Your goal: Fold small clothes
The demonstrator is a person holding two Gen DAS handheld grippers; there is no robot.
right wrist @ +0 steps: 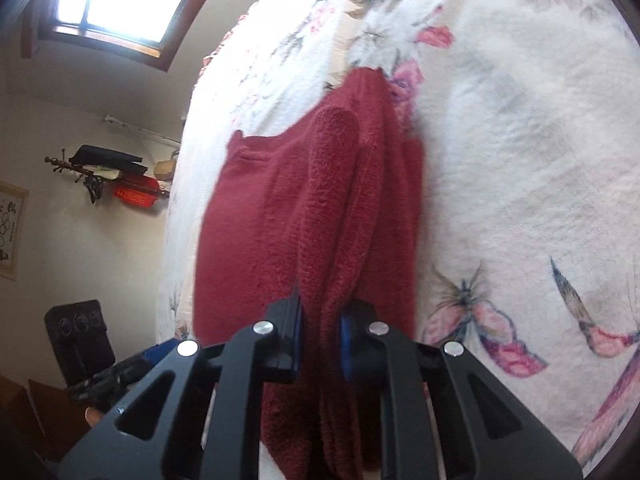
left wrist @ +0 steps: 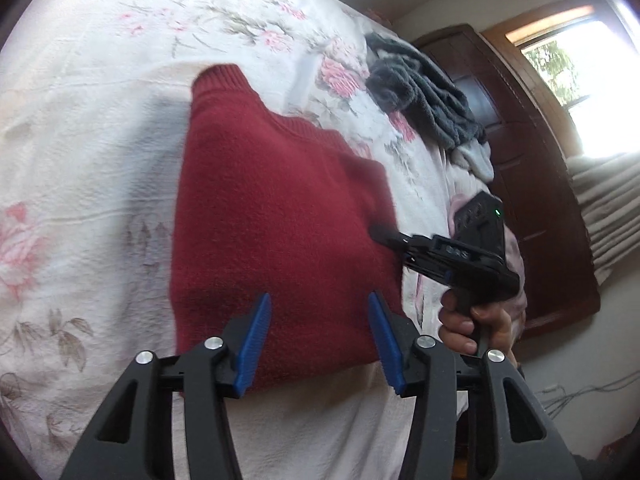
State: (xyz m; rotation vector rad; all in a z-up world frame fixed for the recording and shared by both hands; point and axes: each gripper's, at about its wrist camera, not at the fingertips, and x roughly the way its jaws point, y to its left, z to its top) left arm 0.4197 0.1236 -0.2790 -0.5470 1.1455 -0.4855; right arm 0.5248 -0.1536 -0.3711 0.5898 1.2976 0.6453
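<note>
One red sweater (right wrist: pixel 304 208) on floral bedspread (right wrist: pixel 520 120), right gripper (right wrist: pixel 320 336) pinching its fold, left gripper (left wrist: pixel 320 340) spread above it.

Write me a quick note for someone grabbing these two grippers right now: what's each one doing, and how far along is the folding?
Left gripper: open, holding nothing, poised over the near edge of the red sweater.
Right gripper: shut on a bunched fold of the sweater at its side edge.
The sweater lies on the floral bedspread, part folded, one fold gathered up.
A grey garment lies apart, unfolded.
Left to do: lay the held fold over, finish and flatten.
</note>
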